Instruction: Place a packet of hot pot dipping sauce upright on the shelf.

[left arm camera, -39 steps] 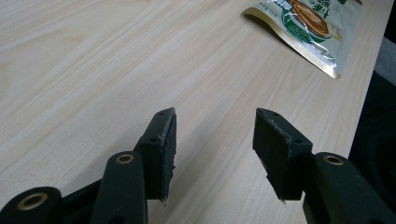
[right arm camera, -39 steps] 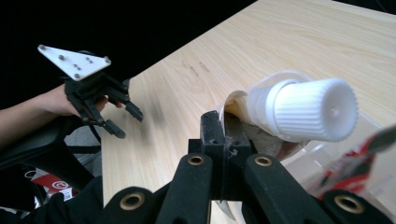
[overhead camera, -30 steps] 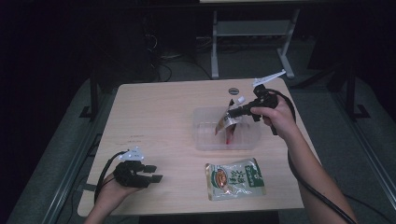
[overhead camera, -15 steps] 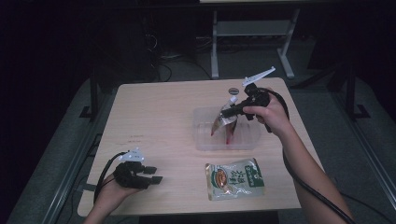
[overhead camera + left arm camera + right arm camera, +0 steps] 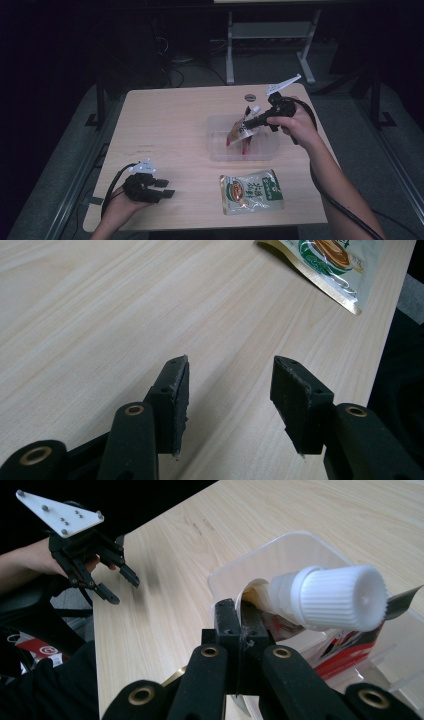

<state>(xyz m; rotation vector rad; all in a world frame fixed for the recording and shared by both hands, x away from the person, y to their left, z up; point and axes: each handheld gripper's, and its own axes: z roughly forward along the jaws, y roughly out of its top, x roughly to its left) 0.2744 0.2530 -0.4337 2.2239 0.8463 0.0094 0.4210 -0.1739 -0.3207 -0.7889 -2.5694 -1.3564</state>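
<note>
Pinching spouted pouch (image 5: 239,134) over, apparently, tub (image 5: 220,150).

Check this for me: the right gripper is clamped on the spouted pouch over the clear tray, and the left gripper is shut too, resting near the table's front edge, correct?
Not quite. The left gripper is open: the left gripper view shows its jaws apart with bare table between them. The rest holds: the right gripper is clamped on the spouted pouch over the clear tray.
</note>
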